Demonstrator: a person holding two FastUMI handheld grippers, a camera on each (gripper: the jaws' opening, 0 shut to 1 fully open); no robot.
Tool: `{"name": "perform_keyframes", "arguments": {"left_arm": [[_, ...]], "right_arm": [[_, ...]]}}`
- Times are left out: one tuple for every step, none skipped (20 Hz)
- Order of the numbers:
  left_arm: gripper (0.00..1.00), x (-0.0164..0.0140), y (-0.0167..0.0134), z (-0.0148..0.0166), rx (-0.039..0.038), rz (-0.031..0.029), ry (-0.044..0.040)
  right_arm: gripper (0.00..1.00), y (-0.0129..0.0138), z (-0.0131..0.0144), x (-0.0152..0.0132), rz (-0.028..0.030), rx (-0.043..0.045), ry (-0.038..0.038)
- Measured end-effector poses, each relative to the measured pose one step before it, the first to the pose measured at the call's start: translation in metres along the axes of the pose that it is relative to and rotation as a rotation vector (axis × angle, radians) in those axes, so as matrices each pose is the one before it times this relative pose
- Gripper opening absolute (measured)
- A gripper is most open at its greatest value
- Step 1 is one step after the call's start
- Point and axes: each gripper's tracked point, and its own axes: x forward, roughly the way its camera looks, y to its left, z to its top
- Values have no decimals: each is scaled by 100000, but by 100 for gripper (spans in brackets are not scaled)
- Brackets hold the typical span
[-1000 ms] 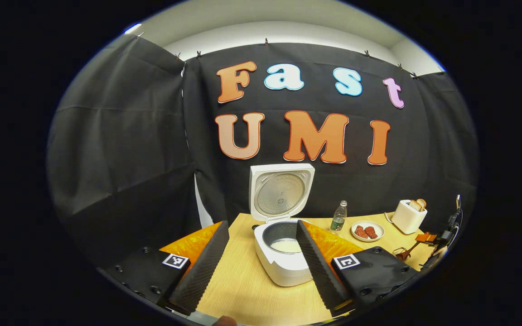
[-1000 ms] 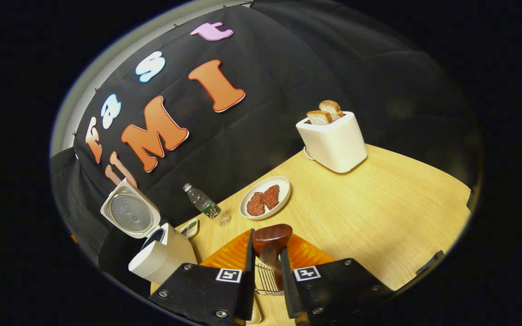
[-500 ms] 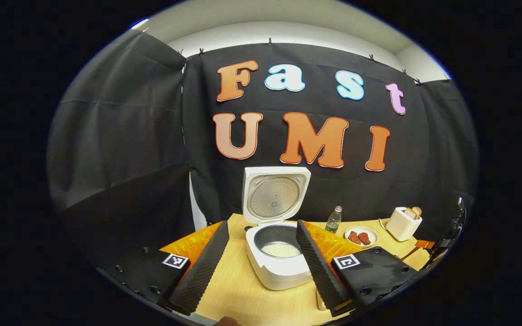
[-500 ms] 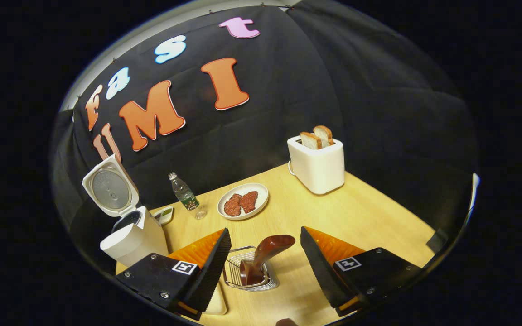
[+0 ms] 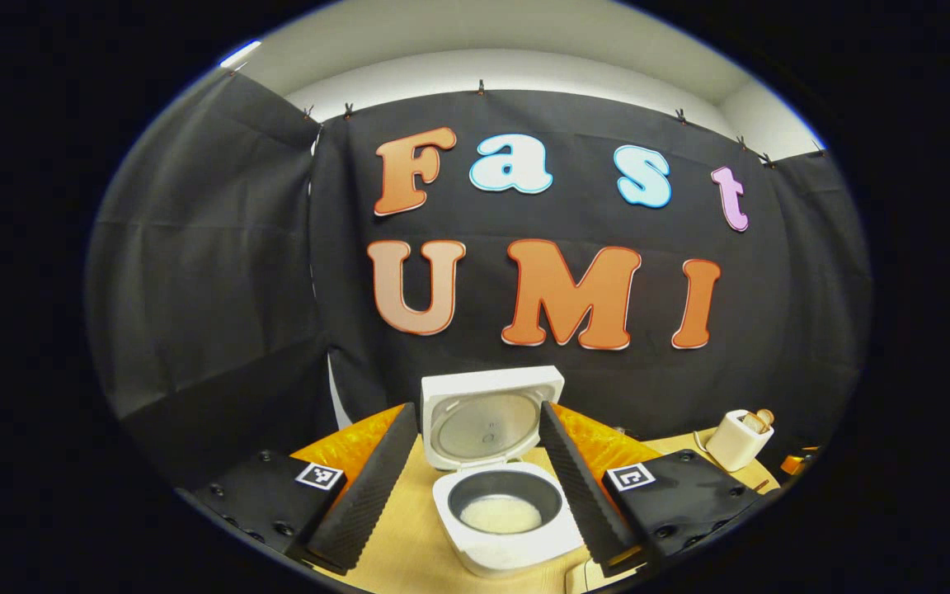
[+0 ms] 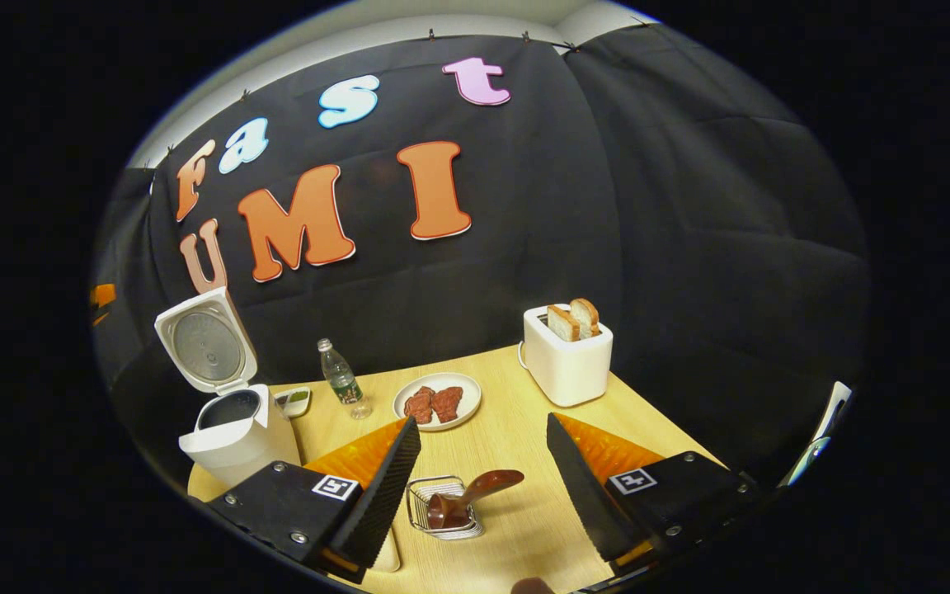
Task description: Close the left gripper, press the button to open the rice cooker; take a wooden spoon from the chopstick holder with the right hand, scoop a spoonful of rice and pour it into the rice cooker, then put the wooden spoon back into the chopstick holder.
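Note:
The white rice cooker (image 5: 508,544) stands open on the wooden table, lid (image 5: 487,417) upright, with white rice (image 5: 501,513) in its dark pot. My left gripper (image 5: 476,410) is open, held back from the cooker, which shows between its fingers. In the right gripper view the wooden spoon (image 6: 479,488) leans in the wire chopstick holder (image 6: 440,513), bowl end up and to the right. My right gripper (image 6: 482,425) is open above and behind the holder, touching nothing. The cooker (image 6: 232,429) sits at the far left of that view.
A white toaster (image 6: 567,355) with bread slices stands at the back right. A plate of meat pieces (image 6: 436,402), a small water bottle (image 6: 341,384) and a little dish (image 6: 293,400) lie between it and the cooker. A pale object (image 6: 390,563) sits beside the holder.
My right gripper opened and let go of the spoon, which now rests in the holder, then drew back. The left gripper view tilted upward, so the cooker sits lower in it.

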Motion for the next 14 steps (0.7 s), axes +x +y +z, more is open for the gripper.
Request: {"name": "perform_keyframes", "arguments": {"left_arm": [[100, 1587, -300, 1347, 1111, -255, -1051], [100, 1563, -312, 940, 461, -316, -1150], [100, 1515, -419, 733, -324, -1059, -49], [100, 1390, -632, 721, -851, -1897, -334], [100, 1385, -609, 595, 9, -1666, 485], [100, 1419, -134, 621, -77, -1202, 351], [100, 1447, -117, 569, -240, -435, 111], [100, 1348, -84, 699, -134, -21, -358], [100, 1243, -26, 426, 321, -264, -121], [100, 1344, -46, 185, 457, -22, 344], [100, 1292, 5, 264, 364, 10, 498], [100, 1381, 53, -152, 48, 63, 1656], [100, 1311, 42, -263, -243, -43, 1462], [100, 1417, -81, -202, -166, 10, 960]], "right_arm": [[95, -96, 645, -299, -412, 853, -1160], [95, -162, 766, -405, -898, 359, -1435], [95, -287, 817, -435, -1230, 38, -1602], [95, -328, 848, -394, -1181, -331, -1708], [95, -219, 740, -518, -1179, -623, -1282], [95, 93, 1487, -197, -1405, -1085, -803], [95, -312, 707, -622, -1146, -1467, -1334], [95, -338, 915, -546, -999, -1852, -1904], [95, -219, 1039, -742, -540, -2015, -1723], [95, -85, 829, -604, -373, -1366, -1197], [94, -9, 810, -591, -215, -1151, -1267], [95, -19, 824, -522, -166, -1051, -1490], [95, -173, 612, -405, -336, -712, -974], [95, -99, 437, -312, -374, -358, -696]]}}
